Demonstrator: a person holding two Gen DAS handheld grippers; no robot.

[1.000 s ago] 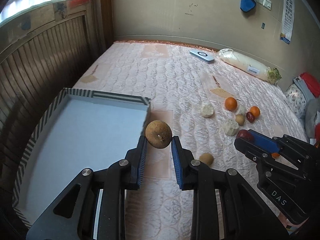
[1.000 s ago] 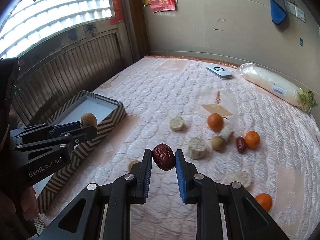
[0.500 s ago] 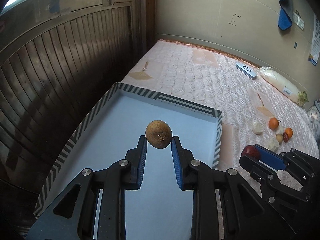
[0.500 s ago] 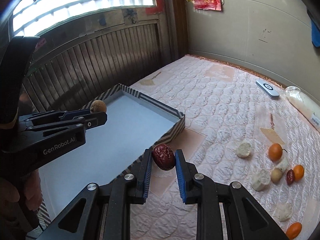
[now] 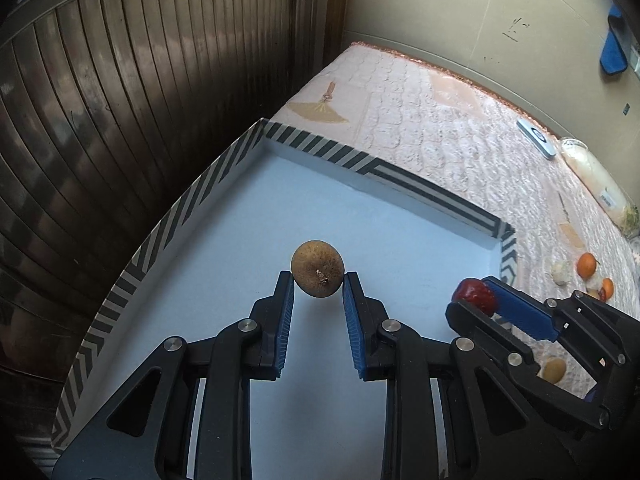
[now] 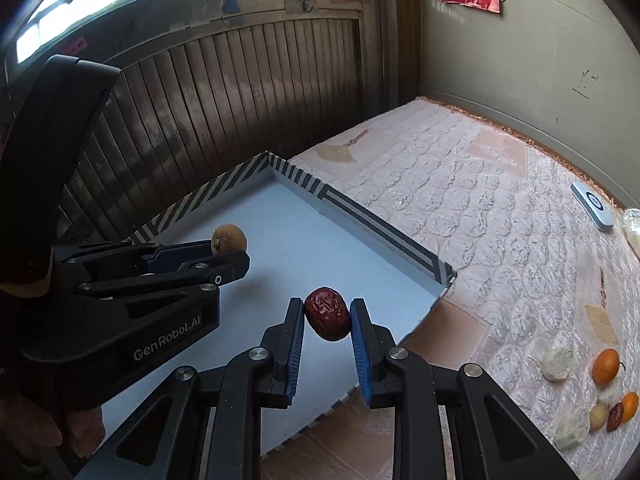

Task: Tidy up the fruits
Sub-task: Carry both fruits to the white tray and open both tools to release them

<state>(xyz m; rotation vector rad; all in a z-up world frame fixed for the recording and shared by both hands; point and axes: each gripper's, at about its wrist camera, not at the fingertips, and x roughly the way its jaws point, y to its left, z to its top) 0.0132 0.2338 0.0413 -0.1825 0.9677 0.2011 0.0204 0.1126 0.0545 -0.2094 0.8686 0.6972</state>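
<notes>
My left gripper [image 5: 318, 284] is shut on a round brown fruit [image 5: 317, 274] and holds it above the pale blue floor of a striped-rim box [image 5: 208, 184]. My right gripper [image 6: 327, 320] is shut on a wrinkled red date [image 6: 327, 318] above the box's right part, near its rim [image 6: 384, 232]. The left gripper with the brown fruit [image 6: 229, 239] shows at the left of the right wrist view. The right gripper with the date [image 5: 474, 293] shows at the right of the left wrist view. The box floor shows no other fruit.
The box lies on a quilted mattress [image 6: 460, 184] beside a dark slatted wall [image 5: 120, 92]. Oranges [image 6: 605, 366], pale lumps [image 6: 557, 363], a brown fruit [image 6: 599, 416] and another date [image 6: 616, 417] lie far right. One brown fruit [image 5: 554, 369] lies near the box. A white device [image 6: 592, 205] lies far back.
Both grippers have swung left from over the mattress to over the box, each still holding its fruit. The loose fruit group has slid to the far right of both views.
</notes>
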